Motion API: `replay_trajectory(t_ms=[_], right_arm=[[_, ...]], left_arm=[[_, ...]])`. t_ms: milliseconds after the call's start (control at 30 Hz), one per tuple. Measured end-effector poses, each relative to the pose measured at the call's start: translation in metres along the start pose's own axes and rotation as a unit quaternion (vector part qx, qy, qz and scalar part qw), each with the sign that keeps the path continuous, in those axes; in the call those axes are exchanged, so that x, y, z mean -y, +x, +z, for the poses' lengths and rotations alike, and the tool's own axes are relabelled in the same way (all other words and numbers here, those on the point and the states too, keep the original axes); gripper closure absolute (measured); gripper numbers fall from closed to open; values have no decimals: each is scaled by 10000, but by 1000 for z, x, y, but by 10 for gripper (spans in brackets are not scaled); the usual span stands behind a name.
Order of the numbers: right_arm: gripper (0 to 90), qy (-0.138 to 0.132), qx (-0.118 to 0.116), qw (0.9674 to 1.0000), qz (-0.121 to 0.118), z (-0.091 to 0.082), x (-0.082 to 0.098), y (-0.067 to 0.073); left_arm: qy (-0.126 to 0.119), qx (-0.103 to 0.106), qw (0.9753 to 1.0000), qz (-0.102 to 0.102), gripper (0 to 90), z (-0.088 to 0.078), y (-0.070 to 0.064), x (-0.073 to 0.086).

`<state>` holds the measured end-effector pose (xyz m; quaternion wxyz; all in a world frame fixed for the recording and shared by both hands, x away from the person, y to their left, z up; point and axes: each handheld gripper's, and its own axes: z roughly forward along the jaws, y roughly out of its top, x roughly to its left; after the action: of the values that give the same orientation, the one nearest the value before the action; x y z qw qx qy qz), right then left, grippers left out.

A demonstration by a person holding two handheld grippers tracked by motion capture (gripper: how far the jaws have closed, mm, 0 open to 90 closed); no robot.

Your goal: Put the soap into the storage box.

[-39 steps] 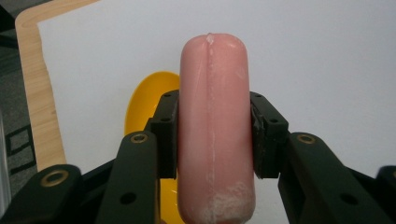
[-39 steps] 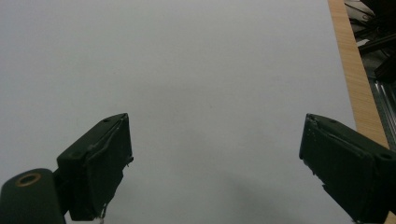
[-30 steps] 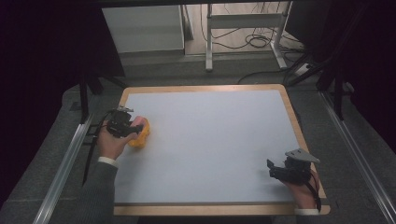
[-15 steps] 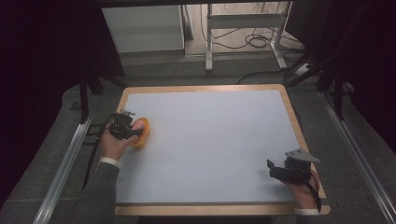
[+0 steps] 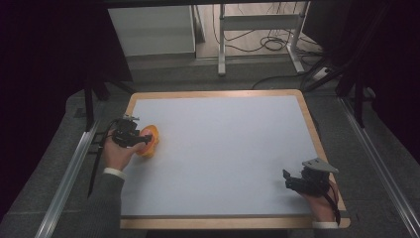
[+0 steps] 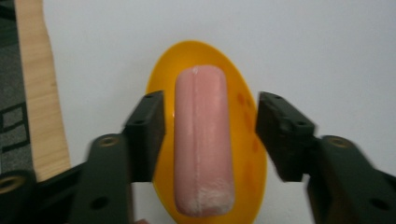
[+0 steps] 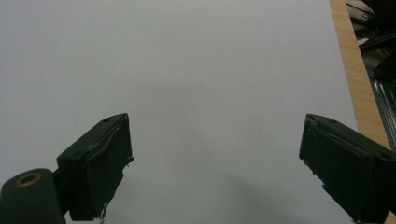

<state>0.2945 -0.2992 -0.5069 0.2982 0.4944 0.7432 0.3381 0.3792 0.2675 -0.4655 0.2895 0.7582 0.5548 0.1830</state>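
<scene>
So there's a white table [image 5: 223, 158] with a wood rim, and near its left edge sits a yellow dish [image 5: 150, 141], oval-ish. In the left gripper view the dish [image 6: 243, 116] has a pink sausage [image 6: 203, 140] lying lengthwise in it, rounded end pointing away from the camera, plus a few orange specks on the yellow just right of the sausage.

The left gripper [image 5: 141, 140] is right over the dish, held in the person's left hand [image 5: 119, 154]. Up close, the left gripper [image 6: 210, 128] has its jaws spread apart with the sausage sitting in between them. There's a visible gap on both sides, wider on the right, so nothing is pinched. Whether the jaw tips touch the dish itself, I can't tell. The view is a bit blurry too.

The right gripper [image 5: 292, 182] is well away from the dish, down at the table's near right corner, with the grey plate on top. In its own view the right gripper [image 7: 215, 163] is wide open too, jaws far apart over bare white tabletop, with the wood rim [image 7: 357, 70] running along the right side.

Beyond the far edge of the table there's a metal stand [image 5: 257, 29] and some cables [image 5: 267, 44] on the floor.
</scene>
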Motion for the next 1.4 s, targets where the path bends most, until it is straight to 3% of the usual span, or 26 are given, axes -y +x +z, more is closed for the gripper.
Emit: replay_trajectory(t_ms=[333, 600, 800, 1000, 1400], right_arm=[[91, -1, 2, 10000, 6, 1, 0, 0], [91, 0, 7, 10000, -14, 2, 0, 2], [91, -3, 2, 10000, -33, 1, -1, 2], [91, -14, 4, 10000, -29, 1, -1, 2], [91, 4, 1, 10000, -47, 2, 0, 3]], left_arm=[[-562, 264, 9980, 113, 304, -31, -6, 10], [-756, 628, 9950, 169, 305, -41, -21, 44], [-721, 799, 9938, 264, 295, -41, -28, 62], [-557, 958, 9938, 36, 288, -31, -34, 86], [-384, 966, 9946, -70, 288, -18, -31, 109]])
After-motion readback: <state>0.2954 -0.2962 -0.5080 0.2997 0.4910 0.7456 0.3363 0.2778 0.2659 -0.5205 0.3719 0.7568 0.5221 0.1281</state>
